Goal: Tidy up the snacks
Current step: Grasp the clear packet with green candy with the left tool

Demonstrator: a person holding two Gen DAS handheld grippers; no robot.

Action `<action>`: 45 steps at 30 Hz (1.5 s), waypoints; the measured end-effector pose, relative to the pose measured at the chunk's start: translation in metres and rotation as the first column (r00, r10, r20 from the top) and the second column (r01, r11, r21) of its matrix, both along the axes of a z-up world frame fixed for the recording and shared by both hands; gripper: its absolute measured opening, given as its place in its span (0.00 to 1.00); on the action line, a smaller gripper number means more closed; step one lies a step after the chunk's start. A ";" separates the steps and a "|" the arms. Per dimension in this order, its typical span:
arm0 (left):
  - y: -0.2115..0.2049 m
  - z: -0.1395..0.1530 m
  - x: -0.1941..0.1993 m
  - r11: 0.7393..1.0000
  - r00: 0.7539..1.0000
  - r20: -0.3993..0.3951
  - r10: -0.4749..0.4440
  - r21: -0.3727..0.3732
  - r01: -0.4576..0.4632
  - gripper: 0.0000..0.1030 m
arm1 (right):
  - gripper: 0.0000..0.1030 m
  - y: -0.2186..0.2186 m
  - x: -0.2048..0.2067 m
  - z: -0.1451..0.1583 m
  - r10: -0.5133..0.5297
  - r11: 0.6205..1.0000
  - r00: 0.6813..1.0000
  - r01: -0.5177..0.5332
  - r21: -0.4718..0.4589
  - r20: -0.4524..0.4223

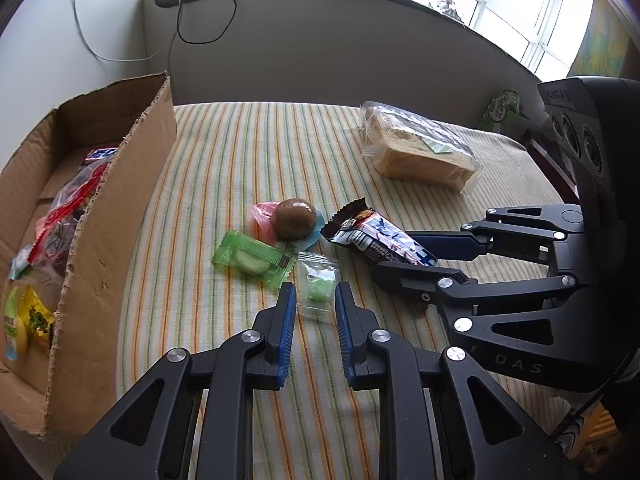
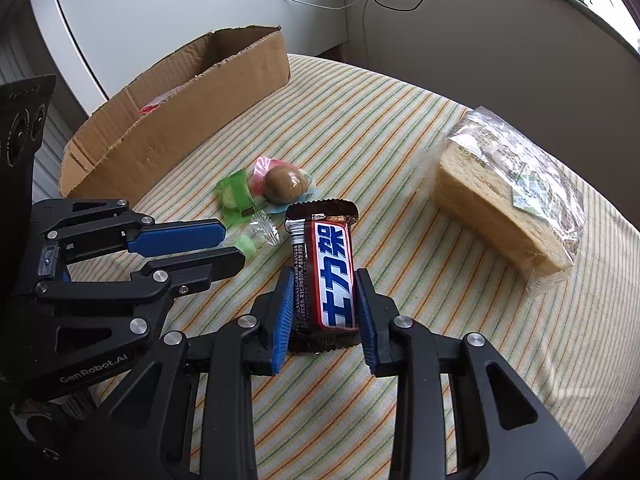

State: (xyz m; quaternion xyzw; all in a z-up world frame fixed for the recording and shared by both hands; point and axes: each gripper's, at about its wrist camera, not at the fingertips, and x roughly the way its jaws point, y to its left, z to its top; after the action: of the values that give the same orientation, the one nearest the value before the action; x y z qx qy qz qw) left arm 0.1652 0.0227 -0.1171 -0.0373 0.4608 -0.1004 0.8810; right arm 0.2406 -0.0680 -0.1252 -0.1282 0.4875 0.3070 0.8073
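Note:
A dark chocolate bar (image 2: 330, 276) with blue-and-white lettering lies lengthwise between my right gripper's (image 2: 324, 282) blue pads, which press on both of its sides. From the left wrist view that gripper (image 1: 394, 254) comes in from the right over the bar (image 1: 372, 236). My left gripper (image 1: 315, 290) hangs low over the cloth, jaws a little apart, its tips either side of a small clear packet of green candy (image 1: 318, 286) without pressing it. Beyond lie a green wrapped snack (image 1: 252, 258) and a round brown sweet (image 1: 294, 218) on pink and blue wrapping.
A torn cardboard box (image 1: 112, 220) holding several snacks stands at the left. Bagged sliced bread (image 1: 420, 148) lies at the far right of the striped tablecloth (image 1: 240, 152). Cables hang down the wall behind, and plants stand on the sill.

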 end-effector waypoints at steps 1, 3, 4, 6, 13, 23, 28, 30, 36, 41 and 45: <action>0.001 0.000 0.001 1.000 1.000 -0.002 -0.002 0.001 0.002 0.18 | 0.29 -0.002 0.000 0.000 -0.005 1.000 1.000 0.005 0.001 0.001; -0.002 -0.001 0.002 1.000 1.000 -0.002 -0.010 0.011 0.010 0.18 | 0.29 -0.004 0.000 0.001 -0.011 1.000 1.000 0.011 0.006 0.000; -0.003 -0.002 0.002 1.000 1.000 -0.002 -0.015 0.016 0.015 0.18 | 0.29 -0.005 0.001 0.001 -0.014 1.000 1.000 0.014 0.007 -0.001; -0.004 -0.001 0.001 0.999 1.000 0.003 -0.023 0.026 0.023 0.18 | 0.29 -0.007 0.000 0.001 -0.016 1.000 1.000 0.016 0.006 0.001; -0.009 -0.001 -0.002 0.998 0.999 0.023 -0.033 0.051 0.031 0.17 | 0.29 -0.012 -0.005 0.005 -0.041 0.999 0.999 0.041 0.010 0.006; -0.014 0.000 0.001 0.998 0.998 0.015 -0.053 0.035 0.052 0.12 | 0.29 -0.023 -0.009 0.007 -0.065 0.998 0.998 0.065 0.020 0.003; -0.021 -0.006 0.008 0.997 0.998 0.013 -0.057 0.050 0.056 0.18 | 0.29 -0.022 -0.008 0.007 -0.076 0.997 0.997 0.076 0.025 0.000; -0.024 -0.006 0.008 0.997 0.998 0.021 -0.061 0.057 0.060 0.18 | 0.29 -0.022 -0.008 0.007 -0.077 0.997 0.997 0.077 0.025 0.001; -0.022 -0.006 0.009 0.998 0.999 0.033 -0.039 0.041 0.038 0.13 | 0.29 -0.025 -0.008 0.007 -0.089 0.996 0.996 0.089 0.029 0.003; -0.016 -0.001 0.004 1.000 0.999 0.042 -0.017 0.013 0.016 0.13 | 0.29 -0.028 -0.009 0.010 -0.101 0.994 0.995 0.101 0.038 0.007; -0.013 0.007 -0.004 1.000 0.998 0.064 -0.007 -0.002 0.008 0.13 | 0.29 -0.028 -0.012 0.015 -0.105 0.993 0.994 0.104 0.048 0.015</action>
State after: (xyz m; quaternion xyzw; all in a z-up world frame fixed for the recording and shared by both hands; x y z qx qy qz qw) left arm 0.1608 0.0100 -0.1098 -0.0332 0.4323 -0.1053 0.8949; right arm 0.2289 -0.0960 -0.1106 -0.0861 0.4792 0.2745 0.8292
